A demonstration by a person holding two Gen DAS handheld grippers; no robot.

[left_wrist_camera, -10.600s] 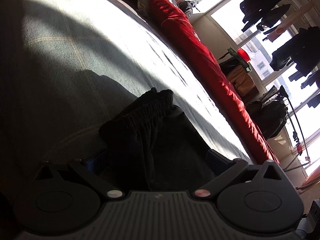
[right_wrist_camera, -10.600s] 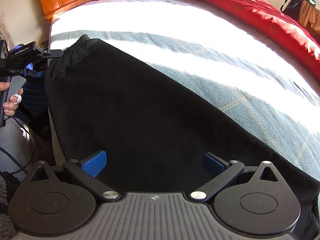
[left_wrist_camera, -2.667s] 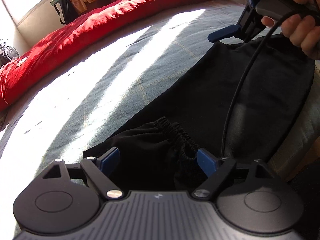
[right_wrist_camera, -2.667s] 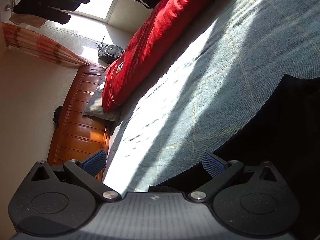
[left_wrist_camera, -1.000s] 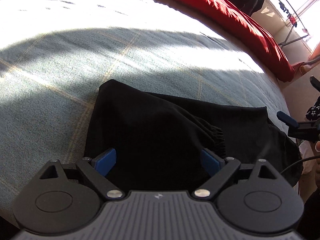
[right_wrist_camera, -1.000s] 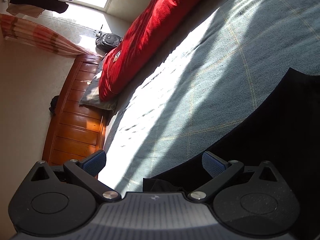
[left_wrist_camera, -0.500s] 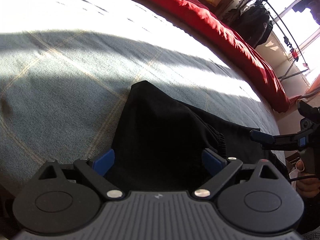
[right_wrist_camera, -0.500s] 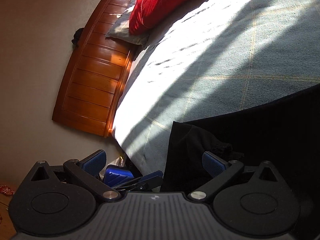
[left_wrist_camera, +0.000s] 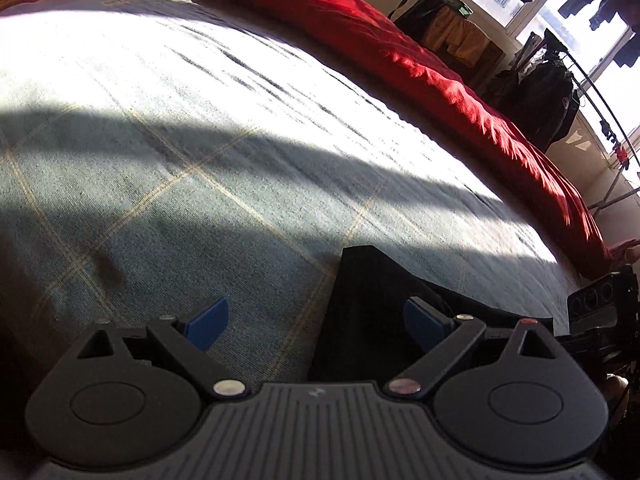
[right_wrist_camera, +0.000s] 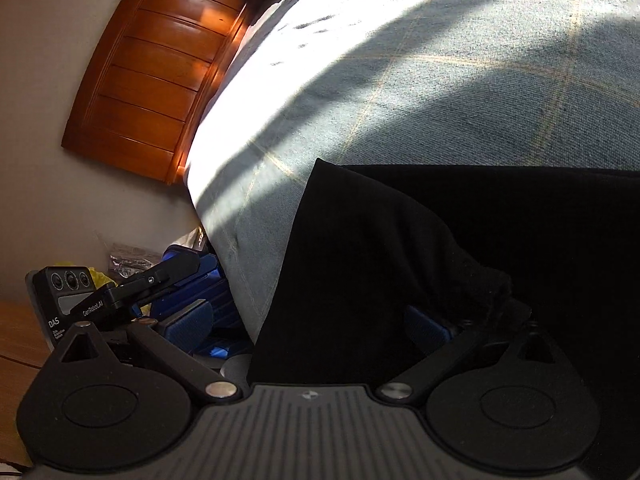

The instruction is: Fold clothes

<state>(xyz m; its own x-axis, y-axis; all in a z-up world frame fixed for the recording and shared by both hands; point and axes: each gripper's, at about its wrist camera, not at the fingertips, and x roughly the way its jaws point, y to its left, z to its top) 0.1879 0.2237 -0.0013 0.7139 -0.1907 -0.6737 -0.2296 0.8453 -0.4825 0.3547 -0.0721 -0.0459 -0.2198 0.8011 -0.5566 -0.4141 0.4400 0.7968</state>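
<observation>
In the left wrist view, the left gripper (left_wrist_camera: 316, 320) is seen with jaws spread wide and nothing held; the black garment (left_wrist_camera: 360, 312) lies doubled near the edge of the bed (left_wrist_camera: 200, 160). In the right wrist view, the right gripper (right_wrist_camera: 308, 320) is likewise wide open, empty, its right finger partly covered by cloth. The 2 layers could slide apart if snagged, since the upper layer lies loose.
</observation>
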